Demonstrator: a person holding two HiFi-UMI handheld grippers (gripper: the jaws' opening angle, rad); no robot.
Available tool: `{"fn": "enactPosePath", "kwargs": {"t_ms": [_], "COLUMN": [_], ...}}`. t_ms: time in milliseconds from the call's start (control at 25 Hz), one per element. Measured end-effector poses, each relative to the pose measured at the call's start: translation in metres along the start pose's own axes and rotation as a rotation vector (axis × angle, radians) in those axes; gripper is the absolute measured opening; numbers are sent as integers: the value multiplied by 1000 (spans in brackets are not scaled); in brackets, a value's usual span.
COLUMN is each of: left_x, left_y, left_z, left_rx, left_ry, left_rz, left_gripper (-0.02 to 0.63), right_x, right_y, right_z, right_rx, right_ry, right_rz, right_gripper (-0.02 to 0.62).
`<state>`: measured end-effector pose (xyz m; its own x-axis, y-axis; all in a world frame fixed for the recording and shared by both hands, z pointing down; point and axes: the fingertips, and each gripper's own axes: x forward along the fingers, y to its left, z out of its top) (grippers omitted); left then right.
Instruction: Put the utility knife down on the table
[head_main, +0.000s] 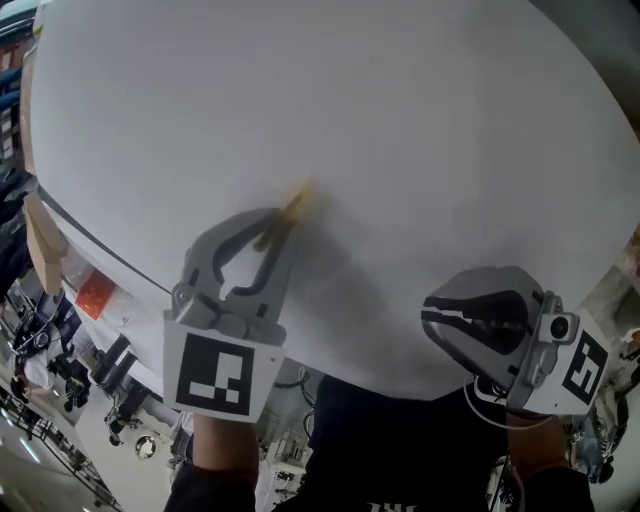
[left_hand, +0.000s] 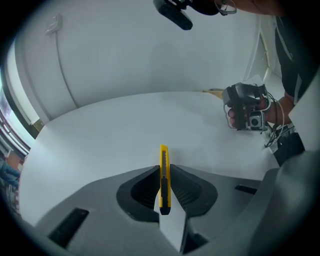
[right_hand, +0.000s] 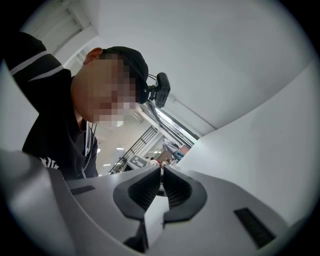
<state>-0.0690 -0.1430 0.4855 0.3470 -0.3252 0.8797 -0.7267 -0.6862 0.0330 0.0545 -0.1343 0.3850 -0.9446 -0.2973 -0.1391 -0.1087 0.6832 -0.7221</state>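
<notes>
Two grey handheld two-jaw grippers are working over one plain white table (head_main: 400, 110), both close to its near edge. Toward the left end of that edge, the left gripper (head_main: 283, 222) is reaching inward over the top, its jaws clamping a slim yellow plastic utility knife (head_main: 293, 205). The left gripper view is showing this gripper (left_hand: 162, 169) pinching the knife (left_hand: 164, 162) by its flat sides, narrow edge facing up, front end projecting past the jaw tips above the white surface (left_hand: 100, 135). Contact between knife and table cannot be confirmed, as the head view is rendering the knife blurred. Toward the right end of the near edge, the right gripper (head_main: 428, 312) is pointing left, well apart from the knife. In its own view, the right gripper (right_hand: 161, 172) is closing its jaws together on nothing, with the table (right_hand: 270, 140) lying at the right.
</notes>
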Motion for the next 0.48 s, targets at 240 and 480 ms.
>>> {"fn": "enactPosePath", "kwargs": {"t_ms": [240,480], "left_x": [9,12], "left_y": [0,3], "left_z": [-3,-8], "left_rx": [11,16], "left_ry": [32,62], "left_rz": [25,32], "left_gripper": [61,61], "right_x": [-6,-8], "right_y": [2,3], "right_z": [-5,-9], "right_rx": [-3,2], "right_ry": [17,18], "right_rz": [6,6], "right_gripper": [6,6]}}
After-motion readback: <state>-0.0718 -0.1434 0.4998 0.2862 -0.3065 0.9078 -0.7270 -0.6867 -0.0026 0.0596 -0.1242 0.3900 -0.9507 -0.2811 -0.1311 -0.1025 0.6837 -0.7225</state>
